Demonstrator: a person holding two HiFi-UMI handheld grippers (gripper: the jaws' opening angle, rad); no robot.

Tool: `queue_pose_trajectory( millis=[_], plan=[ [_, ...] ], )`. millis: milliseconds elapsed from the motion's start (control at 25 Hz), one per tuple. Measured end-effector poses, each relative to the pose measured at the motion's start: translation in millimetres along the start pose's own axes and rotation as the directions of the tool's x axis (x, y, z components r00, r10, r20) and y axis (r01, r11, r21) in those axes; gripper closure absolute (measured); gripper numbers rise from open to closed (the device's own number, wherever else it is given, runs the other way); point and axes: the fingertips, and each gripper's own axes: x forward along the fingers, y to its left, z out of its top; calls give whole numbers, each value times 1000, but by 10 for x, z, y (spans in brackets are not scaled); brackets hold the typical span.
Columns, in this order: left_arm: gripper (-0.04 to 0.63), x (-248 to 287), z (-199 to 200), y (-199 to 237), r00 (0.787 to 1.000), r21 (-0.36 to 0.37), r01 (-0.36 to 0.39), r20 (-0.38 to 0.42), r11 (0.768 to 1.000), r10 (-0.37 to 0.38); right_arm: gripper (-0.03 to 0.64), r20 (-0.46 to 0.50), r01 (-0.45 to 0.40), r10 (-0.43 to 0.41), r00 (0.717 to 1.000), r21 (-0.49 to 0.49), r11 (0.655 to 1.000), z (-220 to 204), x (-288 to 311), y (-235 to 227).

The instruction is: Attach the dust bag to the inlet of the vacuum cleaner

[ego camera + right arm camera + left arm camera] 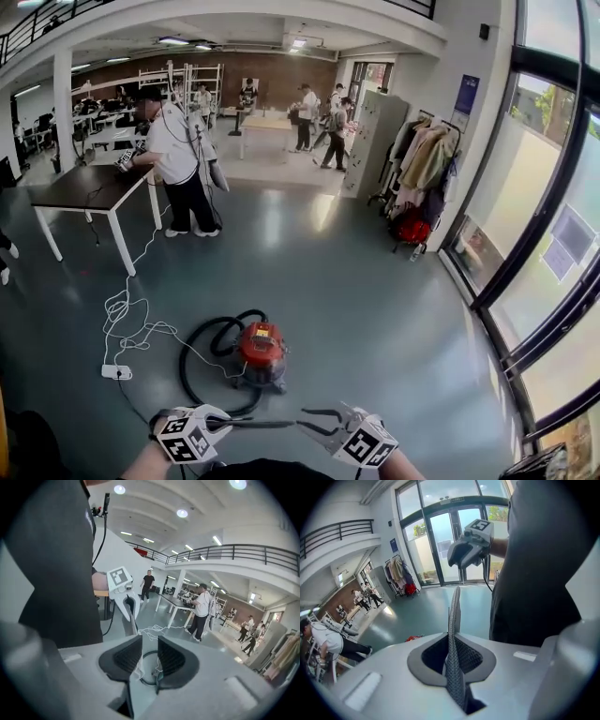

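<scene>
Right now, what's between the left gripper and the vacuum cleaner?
In the head view, only the black hose, its near loop, lies between the left gripper and the red vacuum cleaner; the rest is bare floor.

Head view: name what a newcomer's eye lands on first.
The red canister vacuum cleaner with its looped black hose sits mid-floor. Below it, the left gripper is shut and the right gripper open. A person in a white shirt stands at a dark table, upper left.

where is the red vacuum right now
In the head view the red vacuum cleaner stands on the floor left of centre, its black hose looped at its left, just beyond the left gripper.
</scene>
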Motion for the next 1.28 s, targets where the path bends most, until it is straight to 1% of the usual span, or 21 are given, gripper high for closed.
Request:
queue_pose_trajectory(
  millis=[40,80,120,160,200,280,400,440,480,560,600,720,880,1120,1280],
  plan=[
    [557,12,-74,-21,1000,16,1,-19,1000,0,523,49,13,-14,999,25,1000,122,-6,24],
    [555,33,-113,-45,1000,33,1,-31,999,0,542,105,30,-37,994,68,997,258,-18,50],
    [555,56,-118,-63,999,48,-1,-33,999,3,598,155,48,-67,986,118,992,380,-27,79],
    [555,80,-96,-65,1000,59,-6,-26,998,7,623,194,65,-96,976,163,984,464,-16,116],
    [555,100,-52,-49,1000,63,-11,-10,998,12,624,223,76,-119,967,194,978,511,22,162],
    [555,119,57,-18,1000,46,-6,31,999,5,624,271,91,-152,950,227,970,571,138,259],
    [555,94,248,-108,995,22,49,91,999,-50,624,342,114,-222,913,308,944,673,167,272],
    [555,80,310,-150,992,25,64,105,998,-66,624,340,124,-240,909,330,936,663,143,236],
    [555,65,357,-181,991,30,73,113,997,-76,624,322,137,-254,912,343,929,625,128,186],
    [555,44,404,-215,991,40,76,108,996,-80,624,279,166,-274,920,356,920,547,117,72],
    [555,36,413,-224,992,50,74,97,996,-78,624,272,177,-284,920,359,917,535,110,25],
    [555,-3,437,-232,995,82,69,69,994,-74,624,283,190,-296,913,348,918,564,84,-18],
    [555,-47,390,-287,995,74,80,57,994,-84,624,290,189,-306,907,371,909,583,79,51],
    [555,-42,423,-317,993,86,100,51,991,-105,624,282,199,-311,908,365,910,565,63,47],
    [555,-52,426,-291,993,105,105,48,989,-110,624,292,196,-296,909,327,925,604,71,57]
  ],
)
